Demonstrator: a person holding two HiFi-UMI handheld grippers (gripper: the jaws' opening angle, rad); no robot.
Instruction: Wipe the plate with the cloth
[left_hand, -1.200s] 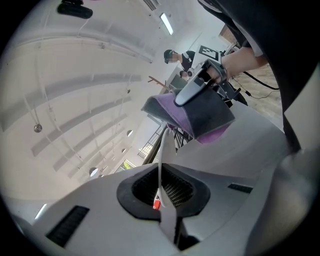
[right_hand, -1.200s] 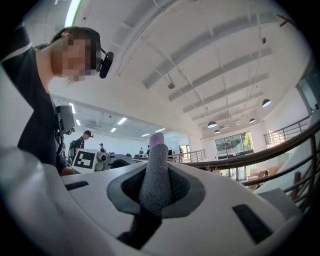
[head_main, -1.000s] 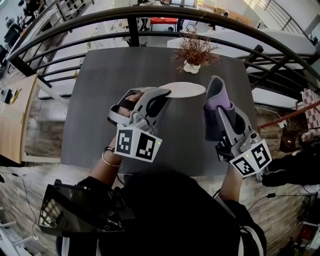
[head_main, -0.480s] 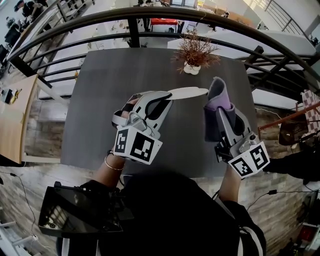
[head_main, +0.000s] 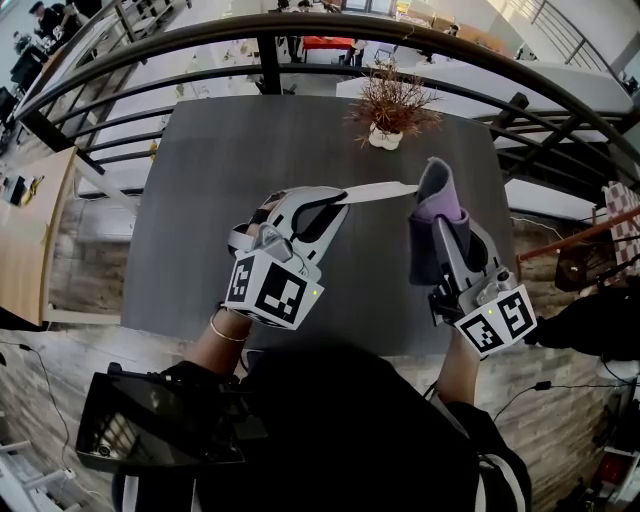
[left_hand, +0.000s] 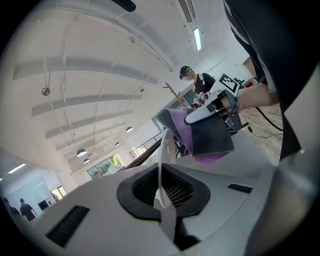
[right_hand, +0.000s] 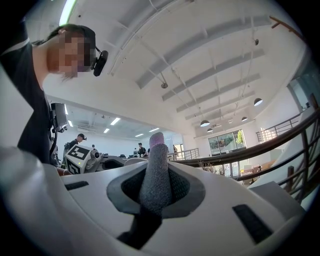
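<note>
Marker-cubed left gripper (head_main: 336, 194) pinches the plate (head_main: 386, 189); right gripper (head_main: 440, 222) pinches the cloth (head_main: 436, 183).

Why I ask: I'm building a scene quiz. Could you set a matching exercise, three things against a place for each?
1 thin white round plate
2 folded grey-and-purple cloth
3 dried reddish plant in a white pot

A standing on the dark grey table
B clamped in the left gripper
C clamped in the right gripper

Pairs: 1-B, 2-C, 3-A.

Open tabletop (head_main: 200, 190), plant (head_main: 388, 105) at rear
</note>
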